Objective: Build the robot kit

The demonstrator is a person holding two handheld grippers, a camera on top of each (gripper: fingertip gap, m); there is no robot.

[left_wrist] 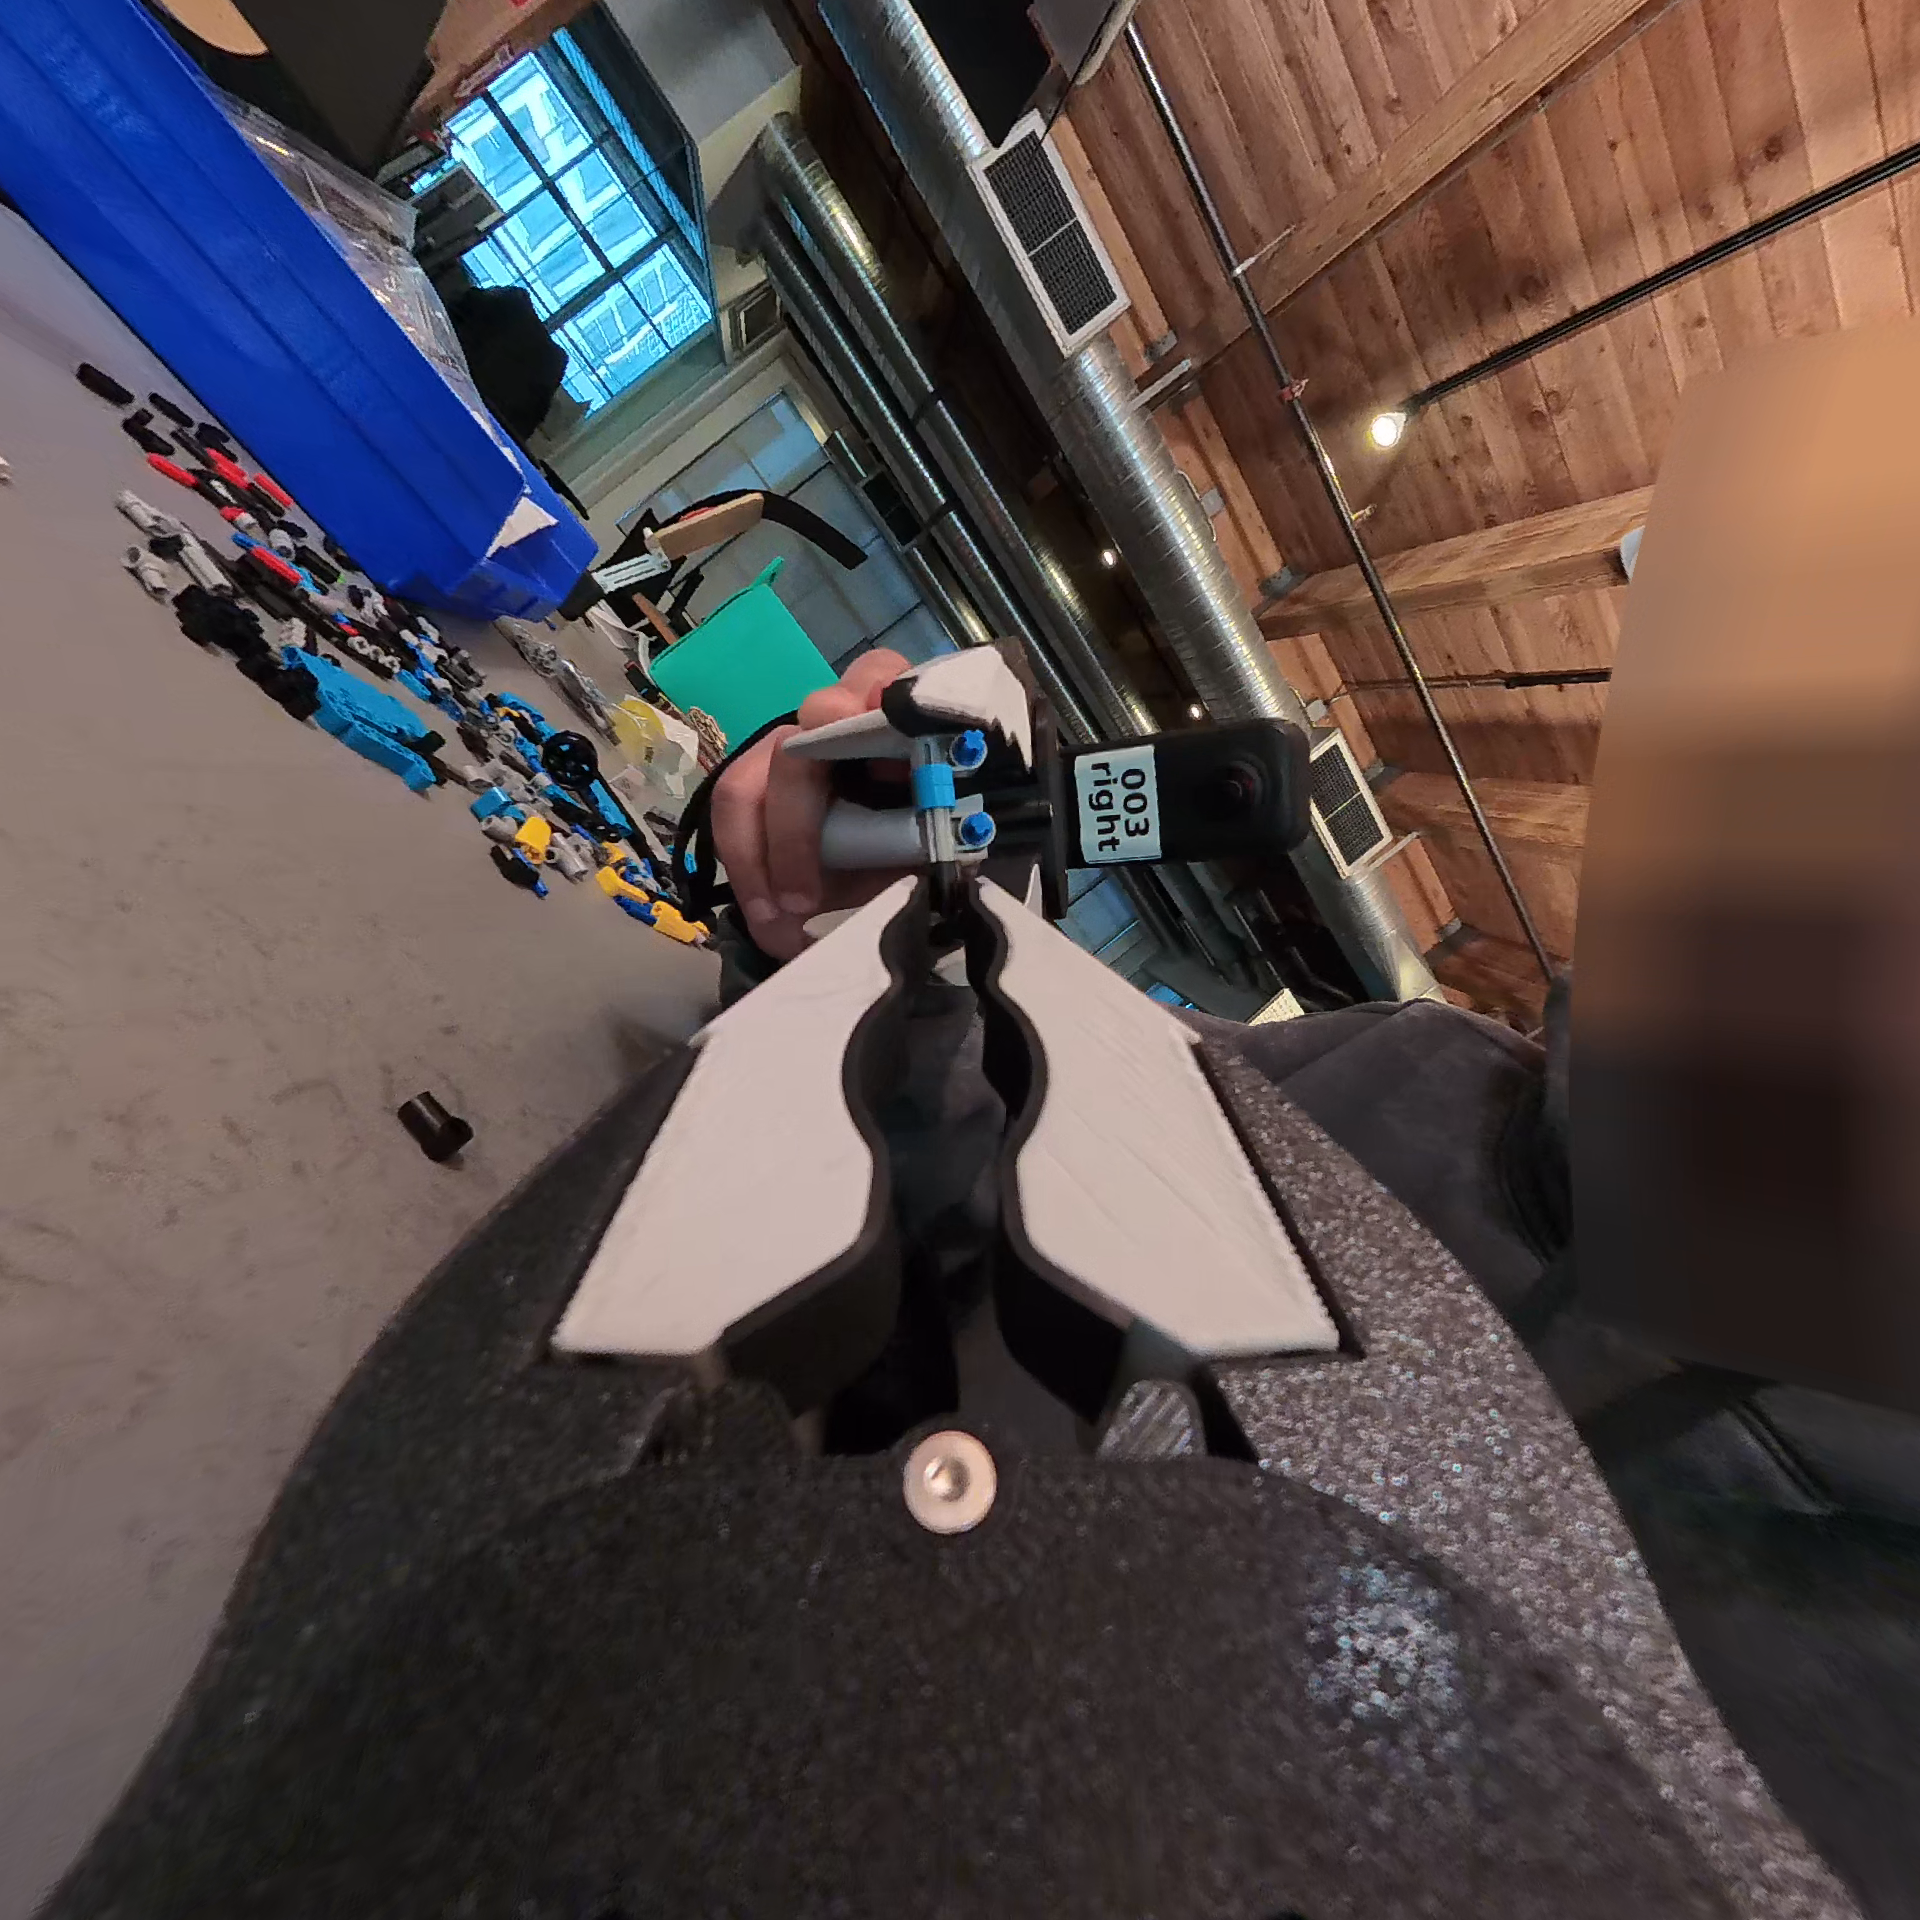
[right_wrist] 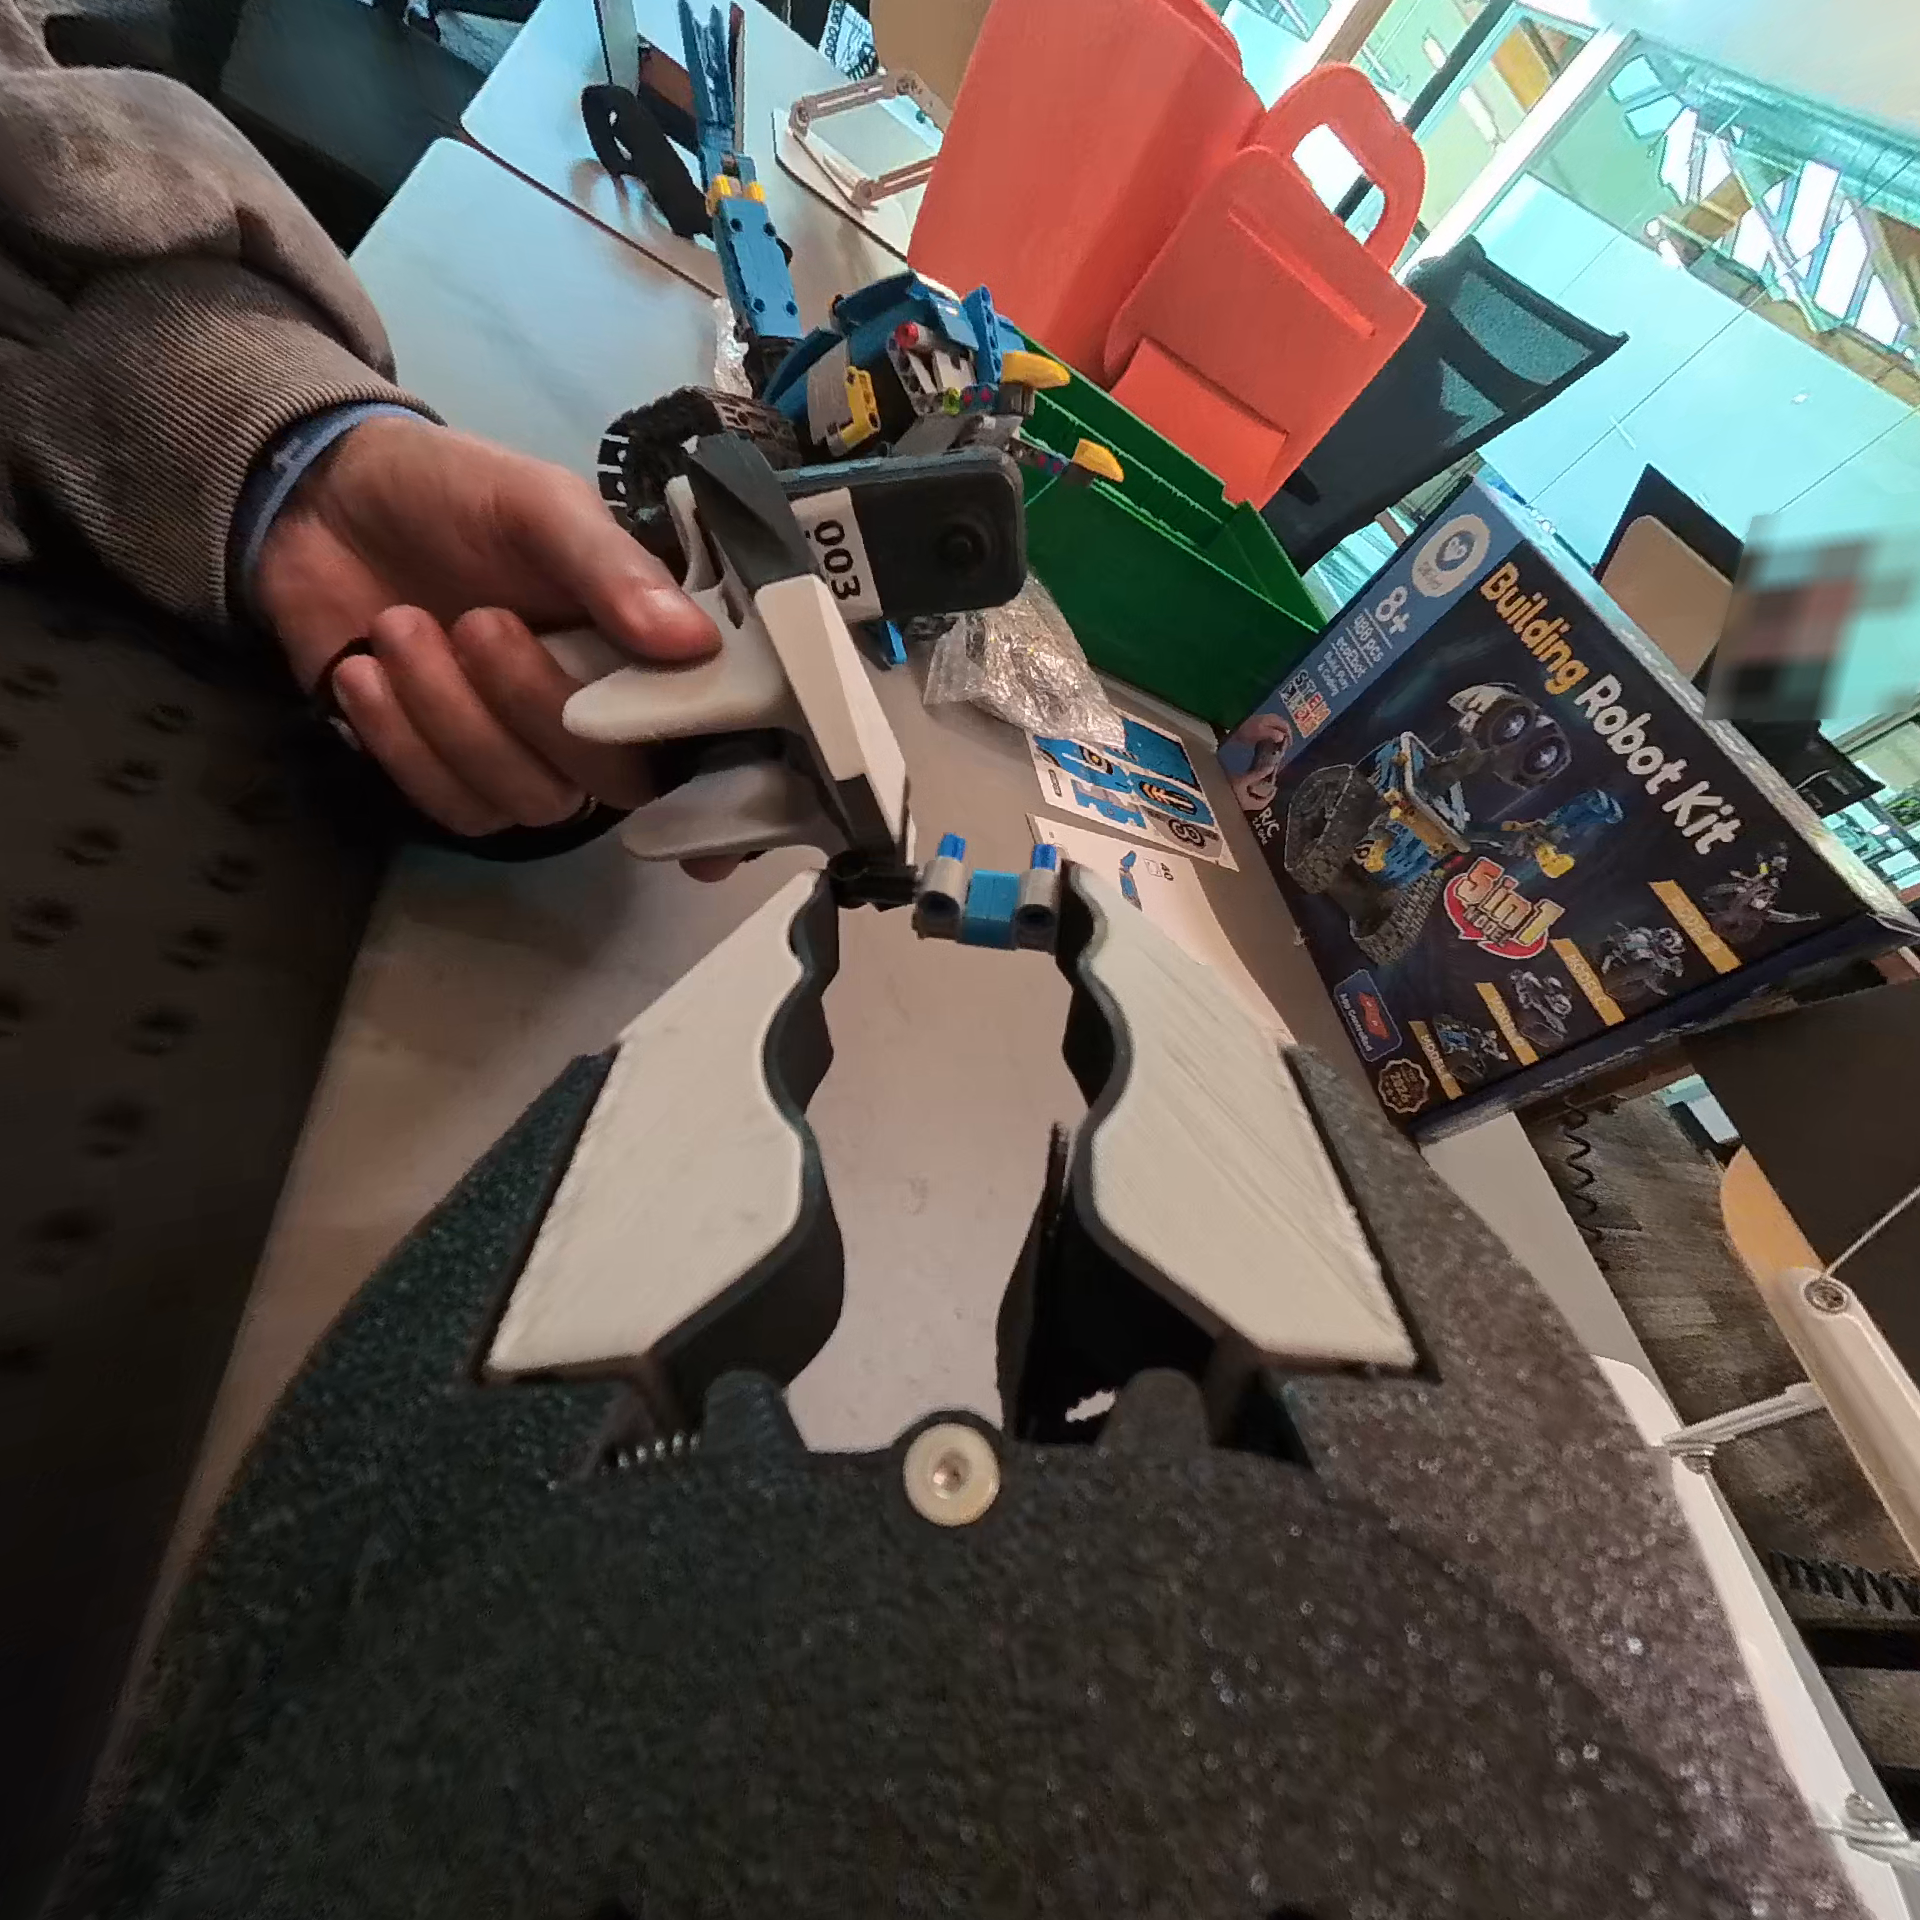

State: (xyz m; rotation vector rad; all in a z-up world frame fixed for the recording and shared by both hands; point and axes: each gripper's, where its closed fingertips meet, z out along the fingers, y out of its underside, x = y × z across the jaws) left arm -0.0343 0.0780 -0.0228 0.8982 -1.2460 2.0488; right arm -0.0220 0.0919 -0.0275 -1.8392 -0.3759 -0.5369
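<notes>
My right gripper [right_wrist: 945,883] holds a small brick assembly [right_wrist: 987,899] of grey and blue pieces crosswise between its fingertips, above the table. My left gripper [left_wrist: 948,899] is almost closed and pinches a small black piece [left_wrist: 943,916] at one end of that assembly [left_wrist: 932,795]. In the right wrist view, the left gripper [right_wrist: 883,836] comes in from the upper left, held by a hand [right_wrist: 468,623], with its tips on the black piece [right_wrist: 868,885]. In the left wrist view, the right gripper [left_wrist: 966,790] faces me, held by a hand [left_wrist: 769,831].
Many loose bricks [left_wrist: 364,644] lie beside a blue bin [left_wrist: 260,260], and a lone black piece [left_wrist: 434,1127] lies nearer. A kit box [right_wrist: 1558,831], sticker sheets [right_wrist: 1122,779], a plastic bag [right_wrist: 1008,665], a built robot model [right_wrist: 894,384], a green bin [right_wrist: 1143,561] and an orange bag [right_wrist: 1164,260] stand beyond. Only a small space, under 4 cm, lies between the two pairs of fingers.
</notes>
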